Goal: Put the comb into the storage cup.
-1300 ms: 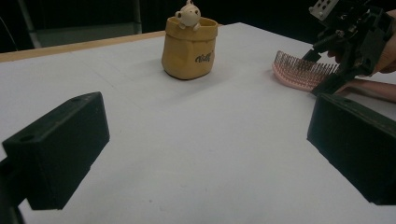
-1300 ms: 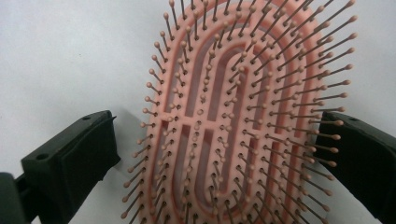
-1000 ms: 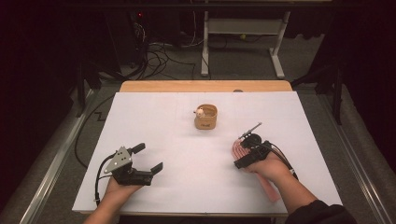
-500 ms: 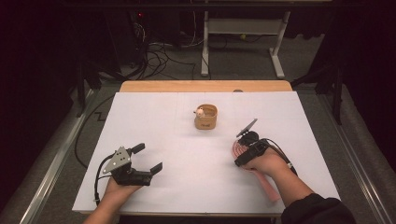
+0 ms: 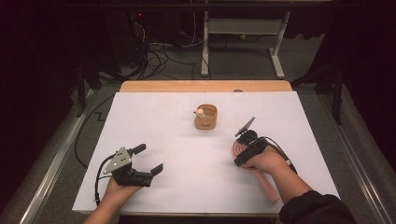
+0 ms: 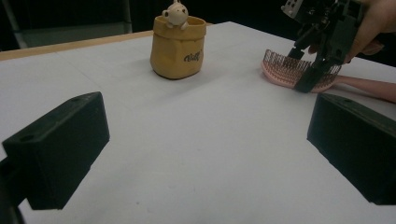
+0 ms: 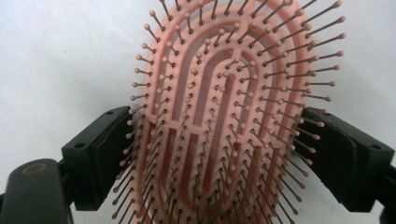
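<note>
At the bottom of the high view, the person's two forearms come in, each hand holding a gripper. The left gripper (image 5: 148, 158), at the lower left, rests over bare white surface with its jaws spread wide and nothing between them. The right gripper (image 5: 246, 147), at the lower right, stands over the head of a pink hairbrush (image 5: 254, 163); in the right gripper view the two black jaws sit against either side of the oval head (image 7: 219, 121), having closed a little just now, so the head is gripped across its width. The brush lies flat with its bristles up, its long axis running diagonally: the handle points toward the lower right corner of the frame, under the wrist, and the head toward the upper left. Its head is an openwork oval of curved slots, set with thin, ball-tipped pins. Farther up, near the centre, stands a small tan pouch-shaped pot (image 5: 206, 117) with a pale figurine at its rim. The white sheet (image 5: 163, 121) covers a wooden table (image 5: 187, 86); beyond it lie grey floor, tangled cables (image 5: 159, 53) and a white desk frame (image 5: 243, 42) in a dark room.
</note>
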### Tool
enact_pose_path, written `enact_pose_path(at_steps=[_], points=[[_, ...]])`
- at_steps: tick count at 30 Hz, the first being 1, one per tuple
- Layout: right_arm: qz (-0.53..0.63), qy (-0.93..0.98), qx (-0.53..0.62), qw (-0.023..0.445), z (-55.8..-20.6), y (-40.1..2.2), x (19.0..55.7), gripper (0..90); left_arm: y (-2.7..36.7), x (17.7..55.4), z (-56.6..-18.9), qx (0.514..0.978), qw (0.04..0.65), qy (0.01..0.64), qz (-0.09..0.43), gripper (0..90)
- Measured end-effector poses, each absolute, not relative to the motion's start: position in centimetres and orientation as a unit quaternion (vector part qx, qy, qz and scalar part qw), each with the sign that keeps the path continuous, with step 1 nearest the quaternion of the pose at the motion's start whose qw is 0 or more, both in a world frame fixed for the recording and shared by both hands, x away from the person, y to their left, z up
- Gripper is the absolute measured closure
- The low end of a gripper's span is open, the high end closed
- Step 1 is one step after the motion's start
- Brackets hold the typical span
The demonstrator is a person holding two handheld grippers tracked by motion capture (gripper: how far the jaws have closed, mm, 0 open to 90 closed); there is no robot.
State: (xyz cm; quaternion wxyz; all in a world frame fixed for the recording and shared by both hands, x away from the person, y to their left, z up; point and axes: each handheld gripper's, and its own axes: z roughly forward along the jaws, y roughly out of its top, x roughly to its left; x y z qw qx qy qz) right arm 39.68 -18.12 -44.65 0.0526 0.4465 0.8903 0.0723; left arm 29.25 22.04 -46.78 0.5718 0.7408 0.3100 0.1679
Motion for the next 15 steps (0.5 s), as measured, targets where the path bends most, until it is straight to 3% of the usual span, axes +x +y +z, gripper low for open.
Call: enact_pose_path(at_steps=[15], points=[[0.038,0.898,0.438,0.036,-44.71,-17.47,40.67,12.2,22.08,29.22,-46.82,0.741,0.573,0.309,0.165,0.0]])
